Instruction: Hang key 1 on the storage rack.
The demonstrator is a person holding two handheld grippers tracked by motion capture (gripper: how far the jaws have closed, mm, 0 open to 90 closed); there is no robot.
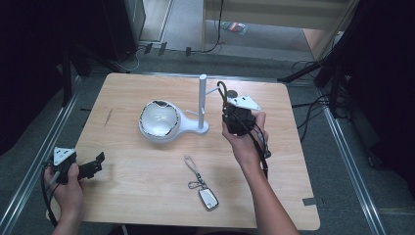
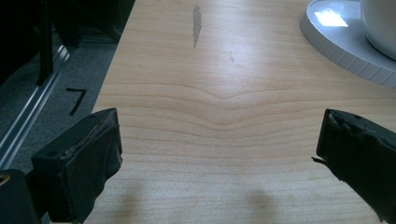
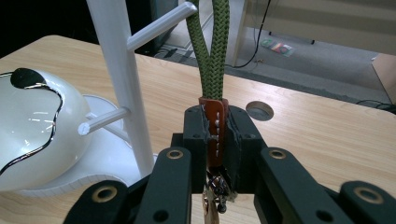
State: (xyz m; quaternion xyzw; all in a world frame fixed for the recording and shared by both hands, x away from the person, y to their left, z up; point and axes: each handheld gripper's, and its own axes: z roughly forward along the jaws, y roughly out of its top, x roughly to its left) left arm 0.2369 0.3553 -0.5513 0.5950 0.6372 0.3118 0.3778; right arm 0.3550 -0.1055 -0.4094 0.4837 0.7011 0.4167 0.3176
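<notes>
My right gripper (image 1: 228, 111) (image 3: 214, 117) is shut on the brown leather tab (image 3: 213, 135) of a green rope key strap (image 3: 212, 51); metal keys dangle below the jaws. The strap's loop (image 1: 222, 90) rises beside the tip of the upper peg (image 3: 161, 25) of a white pole stand (image 1: 201, 100) (image 3: 122, 84). Whether the loop is round the peg I cannot tell. A white bowl (image 1: 159, 120) (image 3: 32, 126) sits on the stand's base. My left gripper (image 1: 99, 164) (image 2: 217, 144) is open over bare wood at the table's front left.
A second key fob with a strap (image 1: 200, 186) lies on the table near the front middle. The stand's white base rim (image 2: 345, 46) is ahead and to the right of the left gripper. A round hole (image 3: 259, 110) is in the tabletop behind the stand.
</notes>
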